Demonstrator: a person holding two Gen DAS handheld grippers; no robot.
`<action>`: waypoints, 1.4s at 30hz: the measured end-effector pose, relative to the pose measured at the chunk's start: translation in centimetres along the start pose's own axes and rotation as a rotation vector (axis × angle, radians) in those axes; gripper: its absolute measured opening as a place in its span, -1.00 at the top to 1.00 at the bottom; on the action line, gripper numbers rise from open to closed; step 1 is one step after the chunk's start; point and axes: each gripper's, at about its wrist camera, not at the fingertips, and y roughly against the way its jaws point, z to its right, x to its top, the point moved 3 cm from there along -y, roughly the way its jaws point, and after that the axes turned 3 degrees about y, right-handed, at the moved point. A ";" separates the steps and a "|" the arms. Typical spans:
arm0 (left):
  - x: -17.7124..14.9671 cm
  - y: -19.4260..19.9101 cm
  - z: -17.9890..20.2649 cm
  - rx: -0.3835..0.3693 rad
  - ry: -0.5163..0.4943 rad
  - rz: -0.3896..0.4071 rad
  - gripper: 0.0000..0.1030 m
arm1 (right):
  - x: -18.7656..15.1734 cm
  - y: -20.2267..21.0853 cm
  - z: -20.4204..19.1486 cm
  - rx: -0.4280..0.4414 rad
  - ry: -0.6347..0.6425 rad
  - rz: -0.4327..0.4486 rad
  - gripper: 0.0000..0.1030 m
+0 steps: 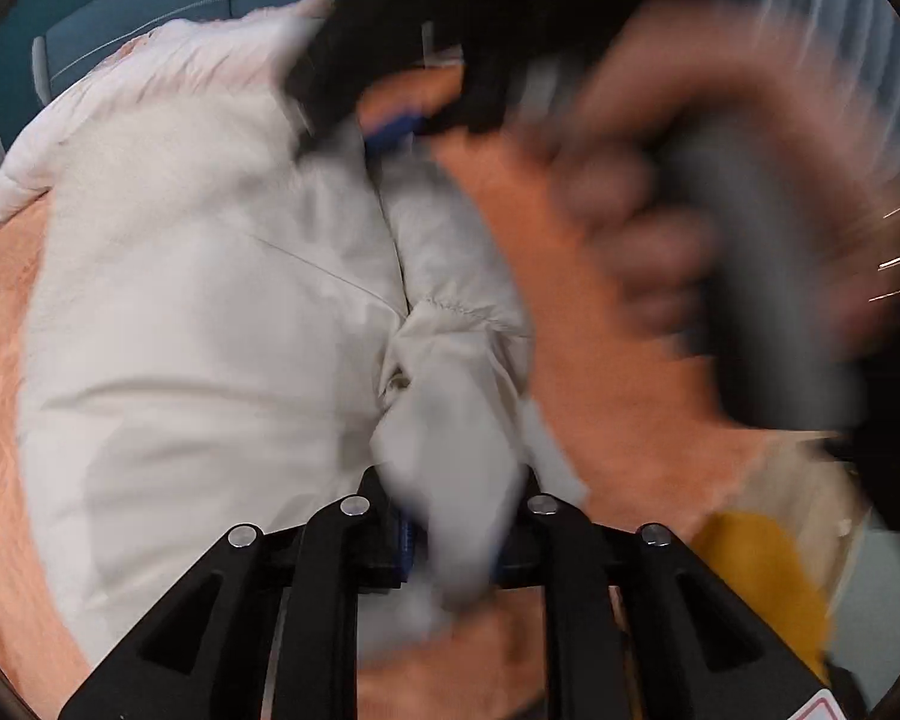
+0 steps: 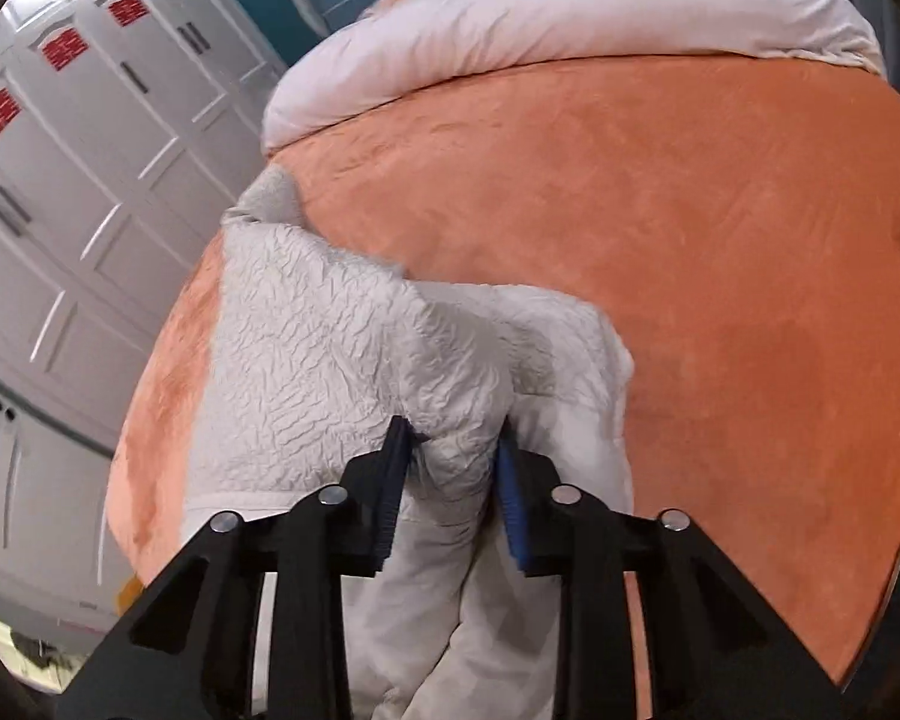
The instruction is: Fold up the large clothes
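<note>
A large off-white padded garment lies on an orange bedspread. My left gripper is shut on a bunched fold of it, close to the camera. In the left wrist view the right gripper shows blurred at the top, with the person's hand on its grip, at the garment's far end. In the right wrist view my right gripper is shut on a crinkled grey-white fold of the garment, which hangs over the orange bedspread.
A pale pink duvet lies bunched at the head of the bed. White cupboard doors stand to the left of the bed. A teal headboard is behind. A yellow and beige item lies at the lower right.
</note>
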 end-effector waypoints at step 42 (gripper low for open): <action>4.9 -0.6 -14.3 0.226 0.323 0.075 -0.16 | -20.7 8.4 4.2 0.016 -0.506 0.206 0.59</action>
